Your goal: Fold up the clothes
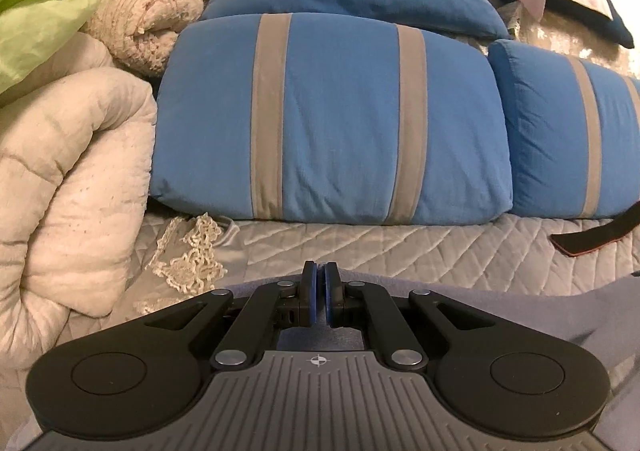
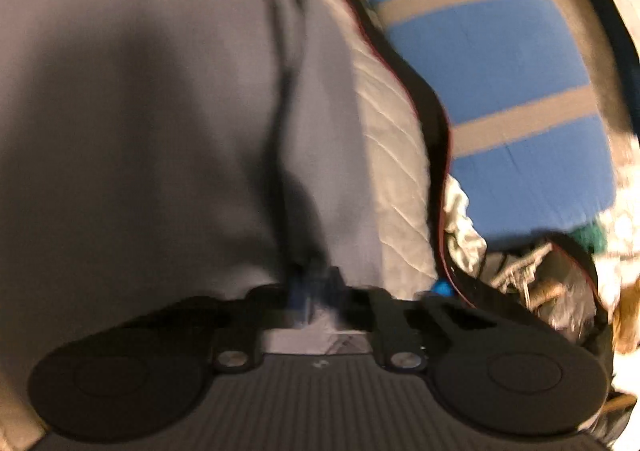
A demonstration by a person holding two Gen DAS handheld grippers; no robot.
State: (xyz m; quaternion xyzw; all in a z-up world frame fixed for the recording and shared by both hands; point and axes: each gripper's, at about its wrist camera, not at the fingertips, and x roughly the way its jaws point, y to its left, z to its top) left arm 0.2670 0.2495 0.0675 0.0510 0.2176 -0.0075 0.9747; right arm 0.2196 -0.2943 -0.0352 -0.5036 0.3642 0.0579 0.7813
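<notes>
Left gripper (image 1: 319, 280) jaws pressed together, right gripper (image 2: 316, 283) blurred

Matt grey cloth garment (image 2: 140, 111) (quilted bedspread (image 1: 360, 247) beneath)

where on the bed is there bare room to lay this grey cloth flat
The quilted bedspread is bare in a strip between the striped pillow and the left tongs, running right toward the black strap. The left side is crowded: a rolled duvet and a lace piece. The grey cloth covers the rest.
</notes>
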